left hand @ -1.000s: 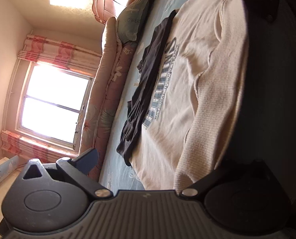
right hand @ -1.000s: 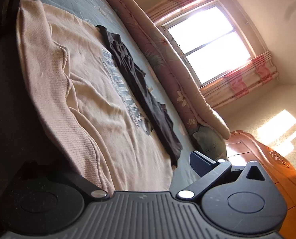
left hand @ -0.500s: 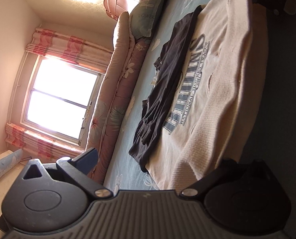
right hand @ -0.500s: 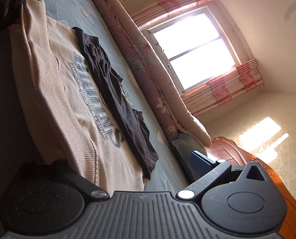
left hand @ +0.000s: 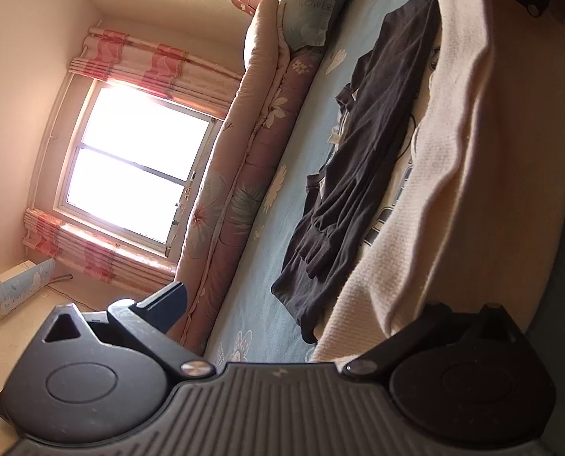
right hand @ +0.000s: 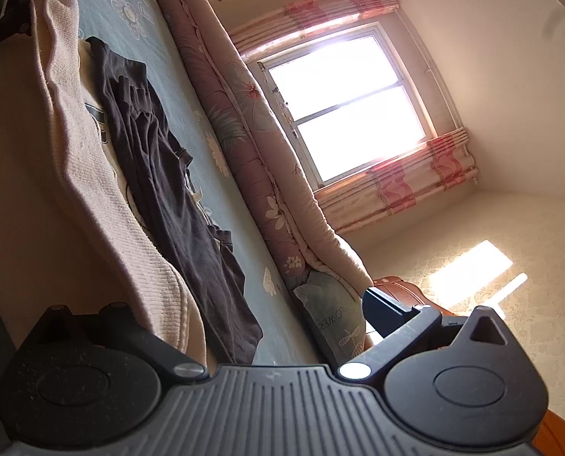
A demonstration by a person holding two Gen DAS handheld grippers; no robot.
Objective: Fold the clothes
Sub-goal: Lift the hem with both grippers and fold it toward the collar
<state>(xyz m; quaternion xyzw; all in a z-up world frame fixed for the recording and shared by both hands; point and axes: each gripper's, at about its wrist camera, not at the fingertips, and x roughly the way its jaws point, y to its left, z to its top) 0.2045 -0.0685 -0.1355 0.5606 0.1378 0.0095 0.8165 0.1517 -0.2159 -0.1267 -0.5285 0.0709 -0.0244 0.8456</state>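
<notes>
A cream sweatshirt (left hand: 472, 174) with dark lettering lies on the blue floral bed sheet (left hand: 282, 250), its near edge raised into a long fold. A dark garment (left hand: 362, 159) lies along its far side, partly on it. My left gripper (left hand: 309, 304) is open; its right finger is hidden under the raised cream edge. My right gripper (right hand: 229, 304) is open too, with its left finger under the same fold of the sweatshirt (right hand: 54, 174), next to the dark garment (right hand: 176, 205). Each gripper shows at the far end of the fold in the other's view.
A rolled floral quilt (left hand: 237, 174) runs along the far side of the bed, with a blue-green pillow (left hand: 313, 3) at its end and a wooden headboard (right hand: 400, 285) beyond. A bright window (right hand: 343, 102) with pink curtains is behind.
The cream fold has risen and moved toward the dark garment, covering most of the lettering. Both grippers have tilted and travelled with it toward the quilt side.
</notes>
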